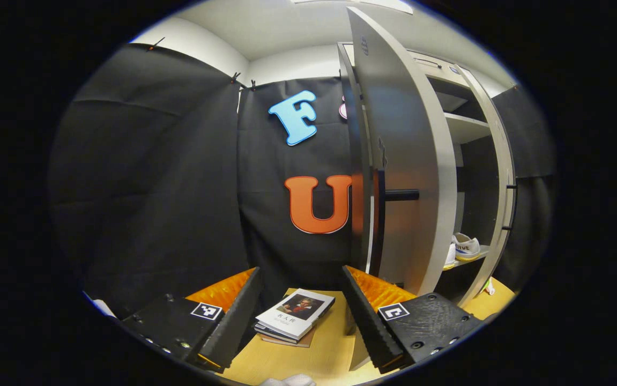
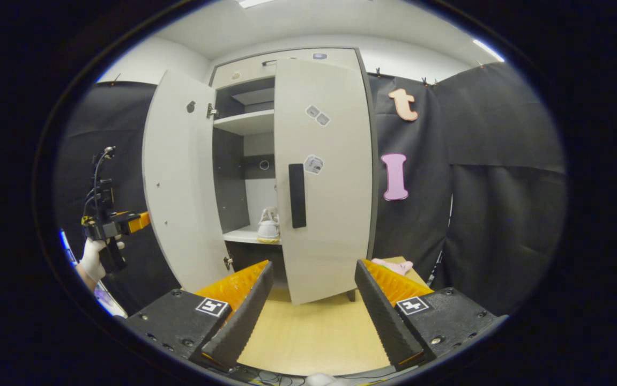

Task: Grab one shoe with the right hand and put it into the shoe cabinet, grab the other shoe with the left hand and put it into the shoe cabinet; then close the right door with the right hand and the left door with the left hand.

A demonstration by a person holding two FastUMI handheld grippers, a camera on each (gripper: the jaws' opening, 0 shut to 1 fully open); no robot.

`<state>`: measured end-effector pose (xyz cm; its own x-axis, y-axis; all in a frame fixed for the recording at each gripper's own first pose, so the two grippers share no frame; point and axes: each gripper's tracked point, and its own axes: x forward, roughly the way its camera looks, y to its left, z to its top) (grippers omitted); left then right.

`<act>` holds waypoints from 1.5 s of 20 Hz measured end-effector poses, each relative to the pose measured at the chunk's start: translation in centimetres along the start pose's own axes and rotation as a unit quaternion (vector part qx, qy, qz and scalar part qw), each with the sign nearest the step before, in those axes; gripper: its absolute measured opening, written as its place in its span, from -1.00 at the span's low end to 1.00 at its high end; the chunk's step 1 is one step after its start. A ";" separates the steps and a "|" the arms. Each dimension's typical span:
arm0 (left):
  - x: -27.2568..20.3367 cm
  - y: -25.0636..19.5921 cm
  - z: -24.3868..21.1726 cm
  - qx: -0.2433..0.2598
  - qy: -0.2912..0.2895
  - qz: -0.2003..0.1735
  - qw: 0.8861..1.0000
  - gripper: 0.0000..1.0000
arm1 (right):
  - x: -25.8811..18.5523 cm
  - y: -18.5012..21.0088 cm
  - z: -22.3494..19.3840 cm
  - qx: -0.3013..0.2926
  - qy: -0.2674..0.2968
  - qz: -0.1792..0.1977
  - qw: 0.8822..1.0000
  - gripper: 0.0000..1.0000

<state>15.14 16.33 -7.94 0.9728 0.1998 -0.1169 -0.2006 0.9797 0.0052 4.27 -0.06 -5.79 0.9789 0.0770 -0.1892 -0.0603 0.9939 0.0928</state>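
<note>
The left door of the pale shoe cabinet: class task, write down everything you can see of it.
The left door is a tall, flat, pale grey panel, smooth like laminate. It stands swung wide open, upright, hinged to the shoe cabinet by small metal hinges near top and bottom. A dark bar handle sticks out from its outer face. Nothing grips it: the left gripper, held in a gloved hand, sits beside it, apart.

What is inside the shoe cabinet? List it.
White shoes sit on the lower shelf of the shoe cabinet; the upper shelf looks bare. The closed right door covers the rest of the inside.
</note>
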 end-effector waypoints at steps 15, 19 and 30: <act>-1.6 -15.4 0.8 0.007 -0.001 -0.101 0.995 0.82 | 0.1 -3.0 1.0 -0.009 -0.005 0.022 1.000 0.98; -1.4 -17.0 1.7 0.002 -0.002 -0.092 0.996 0.92 | 0.0 -5.0 1.6 -0.006 -0.009 0.013 1.000 0.98; -7.0 -17.0 3.0 -0.005 0.001 -0.074 0.997 0.93 | -0.9 -6.5 3.1 0.004 -0.029 -0.003 1.000 0.89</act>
<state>12.03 -1.63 -4.24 0.9918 0.0520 -0.1170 -0.0551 0.9982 -0.0231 4.42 -6.84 -3.18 0.9890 0.0661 -0.1325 -0.0531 0.9936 0.0994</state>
